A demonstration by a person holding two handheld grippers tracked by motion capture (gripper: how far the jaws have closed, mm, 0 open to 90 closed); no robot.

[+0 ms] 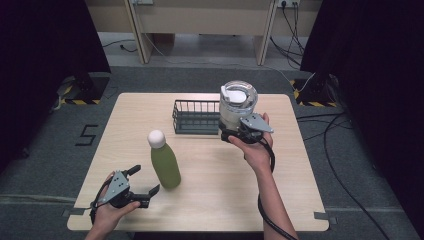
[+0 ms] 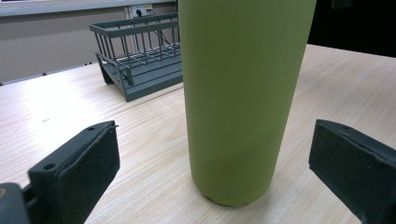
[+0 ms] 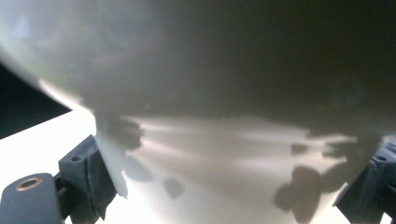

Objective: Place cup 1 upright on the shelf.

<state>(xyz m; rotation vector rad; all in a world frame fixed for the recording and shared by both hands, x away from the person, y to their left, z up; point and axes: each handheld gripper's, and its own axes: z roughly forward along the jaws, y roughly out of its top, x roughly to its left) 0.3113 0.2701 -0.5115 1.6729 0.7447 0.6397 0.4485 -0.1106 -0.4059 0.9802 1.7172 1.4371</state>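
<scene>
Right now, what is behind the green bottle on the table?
Behind the green bottle stands a dark wire basket on the table. What I can see of the basket looks empty; the bottle covers its right end, so that part stays unknown.

The one readable sign is a dark numeral "5" (image 1: 86,135), marked on the grey floor (image 1: 45,150) just left of the counter (image 1: 210,200) in the high view. Yellow-and-black hazard stripes (image 1: 80,101) mark the floor at the foot of the dark stand on the left, and a like strip (image 1: 312,103) lies at the foot of the stand on the right; neither carries any words. The green bottle (image 2: 243,93), the clear jar (image 1: 238,104) and the wire basket (image 2: 140,65) bear no label, brand or number that can be read.
</scene>
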